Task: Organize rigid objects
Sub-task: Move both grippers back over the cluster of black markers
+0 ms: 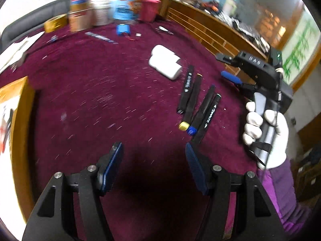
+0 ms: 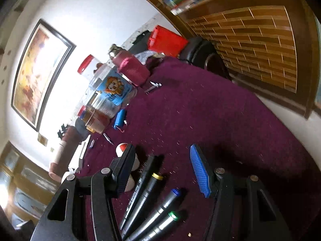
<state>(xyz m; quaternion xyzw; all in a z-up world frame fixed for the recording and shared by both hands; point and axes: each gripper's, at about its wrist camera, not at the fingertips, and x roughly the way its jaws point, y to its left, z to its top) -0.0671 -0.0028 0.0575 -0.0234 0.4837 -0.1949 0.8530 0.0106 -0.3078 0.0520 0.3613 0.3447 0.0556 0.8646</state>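
Four black markers (image 1: 197, 108) lie side by side on the maroon-covered desk (image 1: 100, 92), just past the white case (image 1: 165, 64), caps yellow, blue and green. Left gripper (image 1: 153, 168) released, nothing between its blue pads, hovering over bare cloth near the markers' lower ends. Right gripper (image 2: 163, 170), held in a white-gloved hand (image 1: 264, 134), also released, jaws apart above the markers (image 2: 152, 198) with none pinched; jars (image 1: 100, 12) and a blue battery pack (image 2: 120, 118) sit at the far edge.
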